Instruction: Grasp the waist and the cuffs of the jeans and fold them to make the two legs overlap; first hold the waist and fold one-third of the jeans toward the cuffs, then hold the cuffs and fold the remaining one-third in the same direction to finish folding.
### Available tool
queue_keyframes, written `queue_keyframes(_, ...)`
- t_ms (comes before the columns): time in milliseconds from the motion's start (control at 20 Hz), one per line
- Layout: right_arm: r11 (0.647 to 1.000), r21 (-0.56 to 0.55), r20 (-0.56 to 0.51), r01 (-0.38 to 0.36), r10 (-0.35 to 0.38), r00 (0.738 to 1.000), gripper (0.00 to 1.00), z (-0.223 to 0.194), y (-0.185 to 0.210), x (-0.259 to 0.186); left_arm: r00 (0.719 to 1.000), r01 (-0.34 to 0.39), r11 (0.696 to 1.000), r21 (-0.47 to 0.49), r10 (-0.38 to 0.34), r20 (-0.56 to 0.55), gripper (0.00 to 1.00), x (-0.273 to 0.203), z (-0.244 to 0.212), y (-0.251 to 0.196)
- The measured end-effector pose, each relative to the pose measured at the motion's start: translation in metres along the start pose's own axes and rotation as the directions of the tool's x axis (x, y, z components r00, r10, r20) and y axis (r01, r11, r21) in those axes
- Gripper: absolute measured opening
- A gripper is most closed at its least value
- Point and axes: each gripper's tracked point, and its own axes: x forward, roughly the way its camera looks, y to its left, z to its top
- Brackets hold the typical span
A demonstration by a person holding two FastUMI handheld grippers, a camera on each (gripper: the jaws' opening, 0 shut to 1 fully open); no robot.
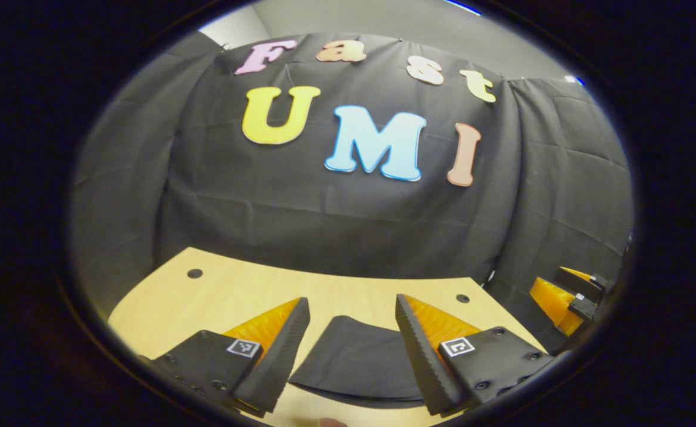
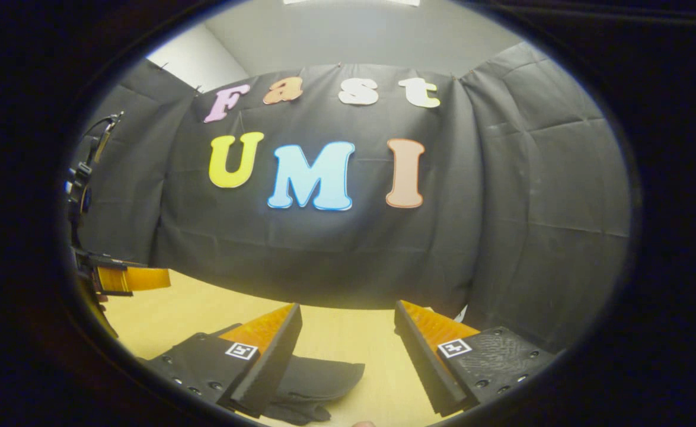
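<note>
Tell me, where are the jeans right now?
The jeans lie on the wooden table, seen between the open left gripper's fingers in the left gripper view. In the right gripper view they sit low, beneath the right gripper's left finger.

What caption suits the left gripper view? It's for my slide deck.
Open left claw poised above dark jeans on the wooden table.

Light wooden table (image 1: 229, 290) near, bare surface, far edge meeting black cloth wall (image 1: 336, 219). Two small dark round holes in tabletop: one far left (image 1: 194, 273), one far right (image 1: 462, 298). Cloth wall creased, hanging in folds. Grey plain wall (image 2: 336, 35) above cloth.
</note>
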Motion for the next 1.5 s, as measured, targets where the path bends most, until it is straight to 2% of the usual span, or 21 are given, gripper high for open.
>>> queue_keyframes(250, 1.0, 0.012, 0.011, 0.016, -0.016, 1.0, 0.94, 0.007, 0.004, -0.019, 0.997, -0.03, 0.999, 0.011, 0.029, 0.071, 0.94, -0.021, 0.021, 0.016)
queue_keyframes(300, 1.0, 0.013, 0.019, 0.022, -0.022, 1.0, 0.94, 0.011, 0.004, -0.024, 0.996, -0.035, 0.999, 0.022, 0.033, 0.077, 0.9, -0.024, 0.022, 0.018)
queue_keyframes(550, 0.998, 0.009, 0.058, 0.054, -0.055, 0.997, 0.94, 0.027, -0.002, -0.041, 0.993, -0.055, 0.993, 0.102, 0.043, 0.111, 0.9, -0.035, 0.033, 0.032)
queue_keyframes(600, 0.998, -0.004, 0.069, 0.068, -0.068, 0.995, 0.94, 0.031, -0.006, -0.043, 0.991, -0.065, 0.99, 0.122, 0.05, 0.123, 0.94, -0.037, 0.035, 0.034)
queue_keyframes(700, 0.997, -0.034, 0.067, 0.076, -0.073, 0.995, 0.94, 0.028, -0.008, -0.047, 0.988, -0.067, 0.988, 0.139, 0.046, 0.145, 0.9, -0.04, 0.039, 0.032)
queue_keyframes(750, 0.995, -0.046, 0.056, 0.085, -0.083, 0.995, 0.94, 0.025, -0.011, -0.049, 0.988, -0.063, 0.988, 0.138, 0.042, 0.148, 0.93, -0.043, 0.039, 0.028)
queue_keyframes(1000, 0.993, -0.08, 0.058, 0.09, -0.085, 0.995, 0.94, 0.026, -0.022, -0.054, 0.983, -0.071, 0.983, 0.172, 0.039, 0.181, 0.93, -0.058, 0.045, 0.015)
queue_keyframes(1100, 0.993, -0.081, 0.082, 0.087, -0.081, 0.993, 0.94, 0.032, -0.027, -0.058, 0.983, -0.086, 0.982, 0.166, 0.056, 0.177, 0.89, -0.06, 0.039, 0.012)
queue_keyframes(1150, 0.993, -0.083, 0.096, 0.083, -0.075, 0.993, 0.94, 0.034, -0.03, -0.059, 0.981, -0.096, 0.983, 0.159, 0.066, 0.183, 0.93, -0.062, 0.038, 0.008)
queue_keyframes(1250, 0.994, -0.087, 0.128, 0.058, -0.046, 0.991, 0.94, 0.04, -0.033, -0.062, 0.971, -0.136, 0.98, 0.143, 0.103, 0.215, 0.9, -0.069, 0.039, 0.002)
queue_keyframes(1300, 0.994, -0.091, 0.127, 0.057, -0.045, 0.991, 0.94, 0.04, -0.039, -0.062, 0.967, -0.139, 0.981, 0.132, 0.106, 0.23, 0.94, -0.073, 0.039, -0.005)
queue_keyframes(1500, 0.994, -0.104, 0.145, 0.037, -0.022, 0.989, 0.94, 0.045, -0.051, -0.065, 0.95, -0.141, 0.988, 0.06, 0.118, 0.29, 0.93, -0.087, 0.034, -0.031)
